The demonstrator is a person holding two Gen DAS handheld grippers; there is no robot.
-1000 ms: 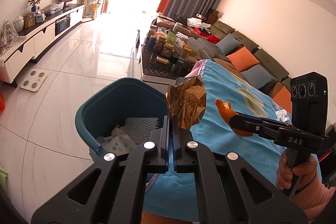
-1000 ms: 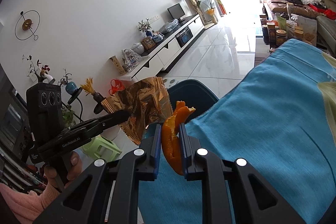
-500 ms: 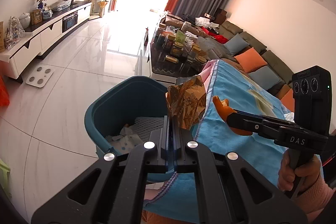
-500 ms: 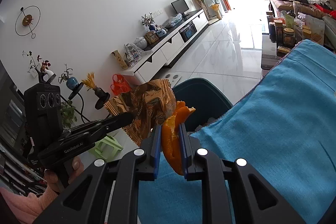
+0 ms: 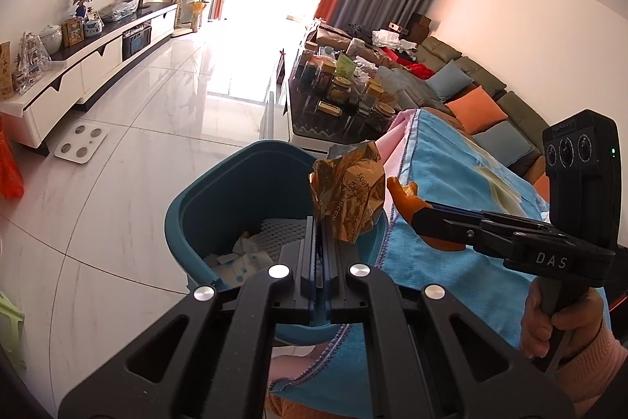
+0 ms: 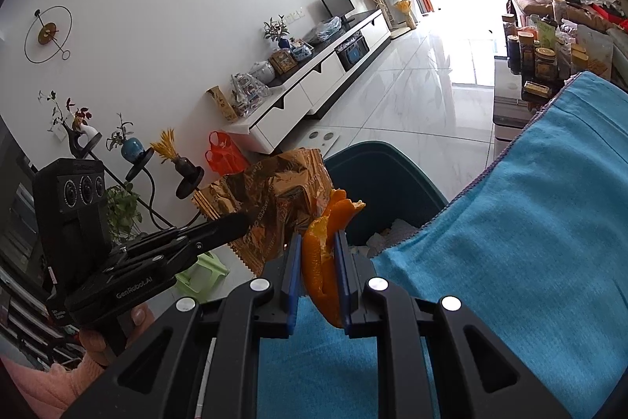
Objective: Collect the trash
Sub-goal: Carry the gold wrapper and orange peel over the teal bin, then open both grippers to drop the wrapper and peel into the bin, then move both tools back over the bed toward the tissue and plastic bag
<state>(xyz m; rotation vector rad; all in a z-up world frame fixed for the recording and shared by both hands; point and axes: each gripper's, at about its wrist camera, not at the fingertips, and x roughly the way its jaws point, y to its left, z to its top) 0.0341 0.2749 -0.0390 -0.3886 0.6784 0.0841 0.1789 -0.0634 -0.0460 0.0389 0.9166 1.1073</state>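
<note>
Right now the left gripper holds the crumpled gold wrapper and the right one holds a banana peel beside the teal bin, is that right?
Not quite. The right gripper has its jaws shut on an orange peel, not a banana peel, as the right wrist view shows. The left gripper does hold the crumpled gold wrapper beside the teal bin.

Both hand-held tools point downward side by side, the left gripper clamped tight, the right gripper pinched narrowly.

Your left gripper pinches a crumpled gold foil wrapper above the teal plastic bin; your right gripper clamps orange peel beside it.
</note>
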